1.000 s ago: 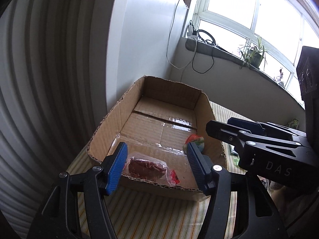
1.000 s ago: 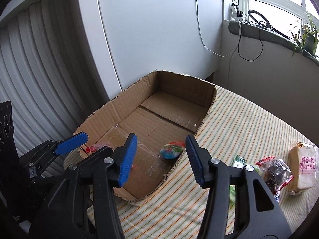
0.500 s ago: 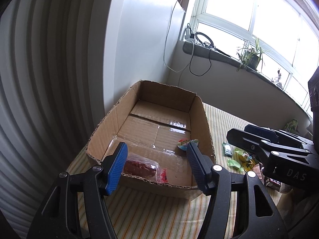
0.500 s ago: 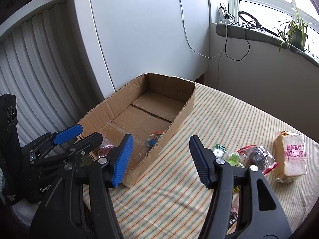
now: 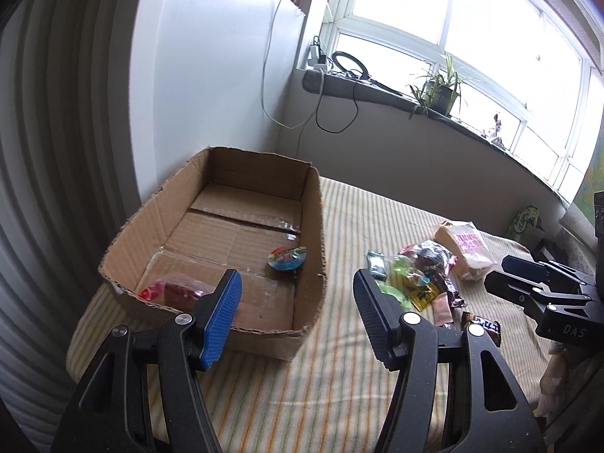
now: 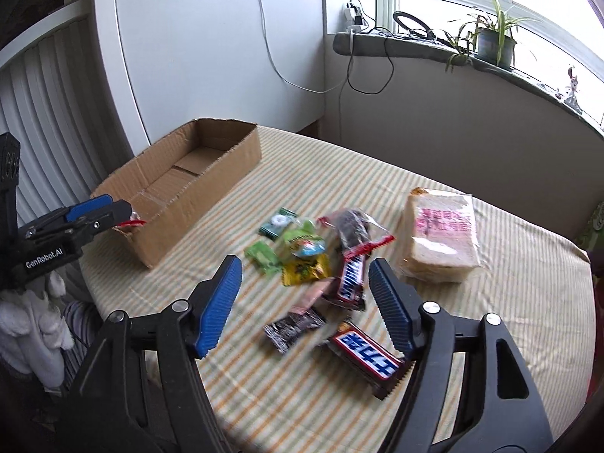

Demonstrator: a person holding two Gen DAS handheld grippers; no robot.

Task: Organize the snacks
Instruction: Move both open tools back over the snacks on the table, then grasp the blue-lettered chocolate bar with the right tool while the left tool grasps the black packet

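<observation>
An open cardboard box sits on the striped tablecloth. Inside it lie a red packaged snack and a round colourful snack. A pile of loose snacks lies to the right of the box, with two Snickers bars and a wrapped bread pack. My left gripper is open and empty at the box's near right corner. My right gripper is open and empty above the snack pile.
The table is round with a striped cloth; its edge runs close on the left and right. A white cabinet and a windowsill with plants and cables stand behind. A green packet lies at the far right.
Both grippers have pulled back and swung right, away from the box. The right gripper now looks at the snack pile instead of the box. Both stay open and empty.
</observation>
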